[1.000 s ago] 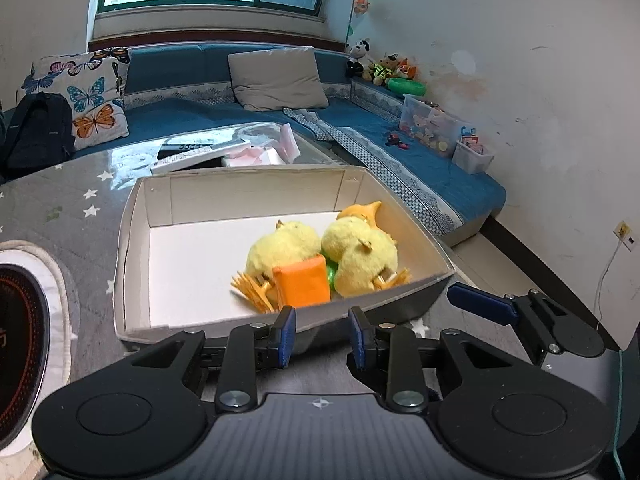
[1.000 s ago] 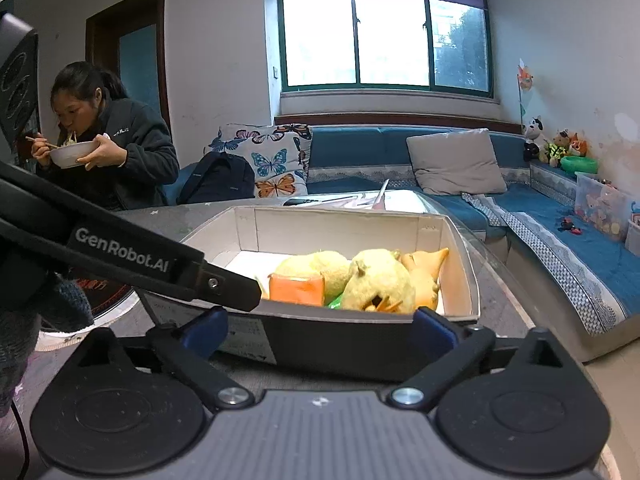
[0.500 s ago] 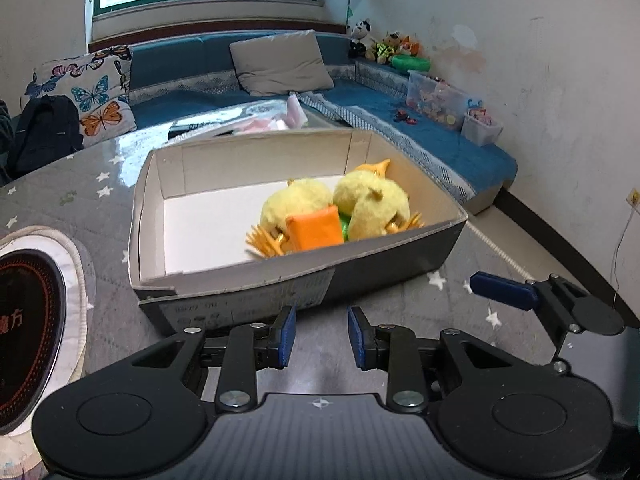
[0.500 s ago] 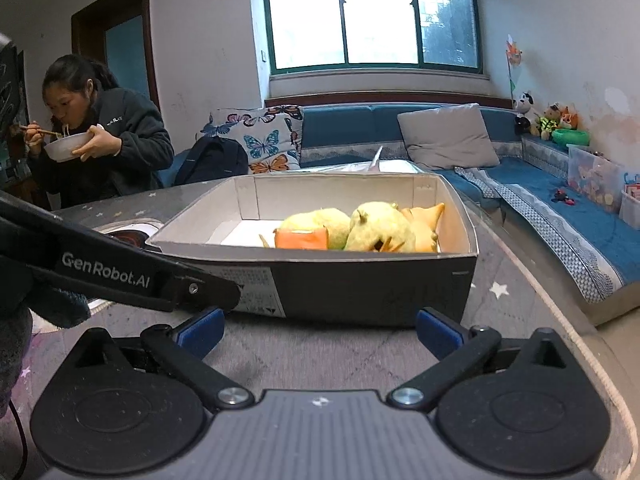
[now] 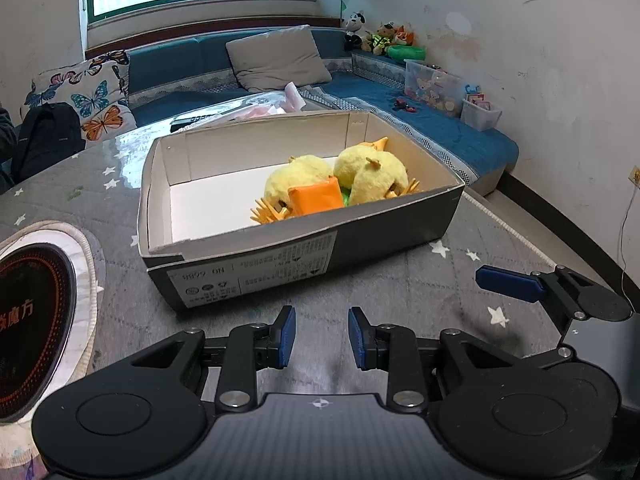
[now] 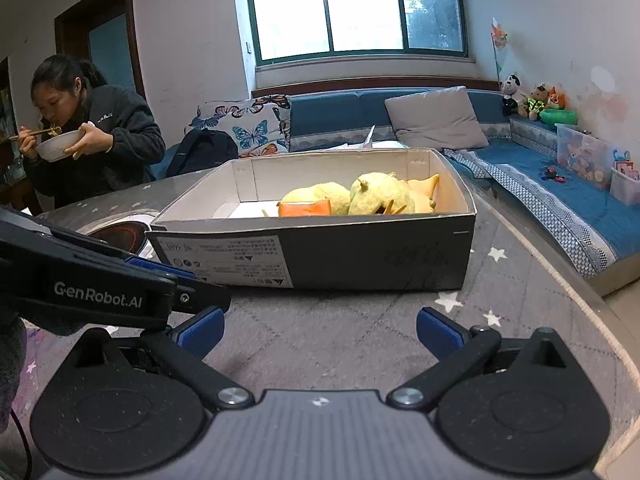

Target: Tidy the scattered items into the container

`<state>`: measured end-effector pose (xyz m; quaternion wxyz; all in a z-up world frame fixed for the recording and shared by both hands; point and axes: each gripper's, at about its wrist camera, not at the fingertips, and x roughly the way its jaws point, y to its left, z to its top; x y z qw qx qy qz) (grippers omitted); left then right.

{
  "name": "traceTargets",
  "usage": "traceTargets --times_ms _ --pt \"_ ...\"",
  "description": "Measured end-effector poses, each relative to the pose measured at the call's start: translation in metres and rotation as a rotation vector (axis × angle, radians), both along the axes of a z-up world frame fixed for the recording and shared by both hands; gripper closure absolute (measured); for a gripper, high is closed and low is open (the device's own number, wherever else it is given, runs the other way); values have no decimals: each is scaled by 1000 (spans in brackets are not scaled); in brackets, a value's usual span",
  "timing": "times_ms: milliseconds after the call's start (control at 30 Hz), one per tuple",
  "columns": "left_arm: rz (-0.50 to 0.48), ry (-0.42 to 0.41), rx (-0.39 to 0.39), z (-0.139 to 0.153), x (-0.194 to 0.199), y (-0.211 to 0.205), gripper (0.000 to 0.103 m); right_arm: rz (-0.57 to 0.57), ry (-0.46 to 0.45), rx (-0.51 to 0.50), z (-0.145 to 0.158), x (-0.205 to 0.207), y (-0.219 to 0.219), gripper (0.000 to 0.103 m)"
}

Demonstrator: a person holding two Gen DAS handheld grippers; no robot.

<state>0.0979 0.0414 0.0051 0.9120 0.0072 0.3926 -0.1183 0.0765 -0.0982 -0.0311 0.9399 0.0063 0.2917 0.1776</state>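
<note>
Cardboard box (image 5: 304, 248) sits on the worktop (image 5: 420, 292), toward its far edge on the sofa side, long side facing both tools. Grey star-print cover on the worktop. Printed label on the box's near wall, left half.

Inside the box, right half: two yellow plush chicks (image 5: 370, 172) side by side, touching. An orange packet (image 5: 316, 200) leans against the near side of the left one. Something green shows between packet and right chick, too small to tell what. Left half of the box floor is bare white.

Left tool (image 5: 322, 338): blue pads part-open with a narrow gap, nothing between them, over bare worktop just in front of the box's near wall, not touching it.

Right tool (image 6: 318, 330): pads spread wide, nothing held, over the worktop short of the box. In the left wrist view one of its blue pads shows at the right, near the box's right corner.

Round induction hob (image 5: 36, 320) at the worktop's left edge. A person (image 6: 92, 140) sits beyond the far-left corner, holding a bowl (image 6: 60, 146) and chopsticks. Blue sofa (image 6: 520, 168) with cushions behind.
</note>
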Motion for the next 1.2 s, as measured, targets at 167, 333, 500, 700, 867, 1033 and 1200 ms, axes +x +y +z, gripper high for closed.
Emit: traceTargets --times_ms 167,333,500,700,867,1033,1200 --pt "8 4 3 -2 -6 4 71 -18 11 1 -2 -5 1 0" --pt "15 0 10 -2 -10 8 71 -28 18 -6 -4 -9 4 0" --pt "12 -2 20 -3 -14 7 71 -39 24 -18 -6 -13 7 0" --pt "11 1 25 -4 -16 7 71 -40 30 -27 -8 -17 9 0" --pt "10 6 39 -6 -17 7 71 -42 33 -30 -8 -18 9 0" --pt "14 5 41 -5 -17 6 71 -44 32 -33 -7 -19 10 0" --pt "15 10 50 -7 -16 5 71 -46 34 -34 -7 -19 10 0"
